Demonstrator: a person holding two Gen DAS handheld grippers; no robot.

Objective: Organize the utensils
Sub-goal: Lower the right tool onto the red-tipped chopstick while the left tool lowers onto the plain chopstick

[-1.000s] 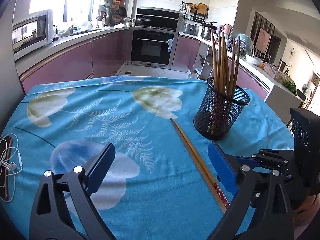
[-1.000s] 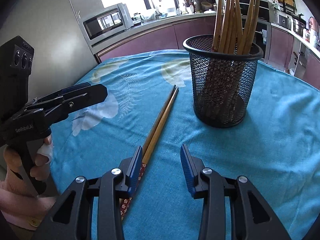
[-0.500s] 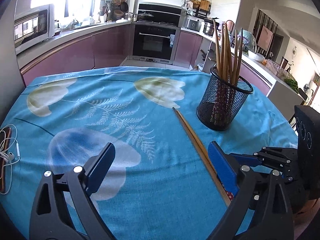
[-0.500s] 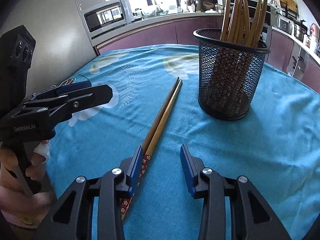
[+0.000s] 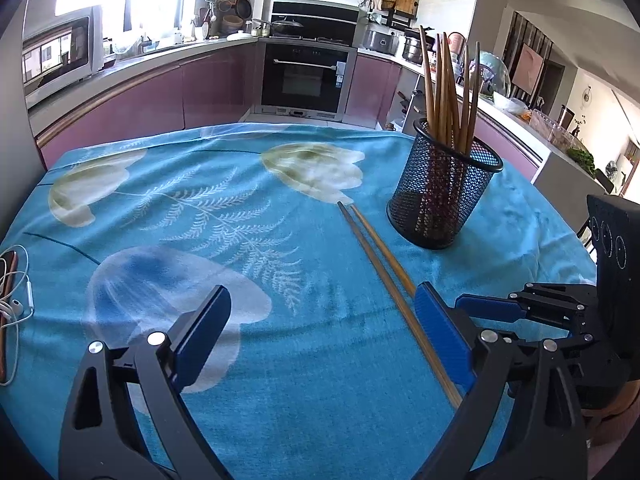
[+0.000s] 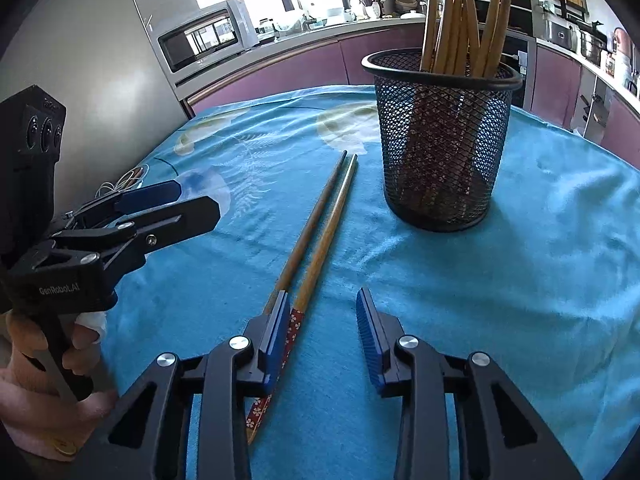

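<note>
Jaws: left gripper (image 5: 320,332) wide open; right gripper (image 6: 322,332) open, just narrowing, one loose chopstick (image 6: 320,248) between them, table (image 6: 520,280) centre.

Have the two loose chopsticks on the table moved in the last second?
No. The chopsticks lie flat beside the mesh cup, tips at the same pale flower print on the cloth.

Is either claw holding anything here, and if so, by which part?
Nothing is held. Both the left claw and right claw are open; the chopsticks lie on the tablecloth.
</note>
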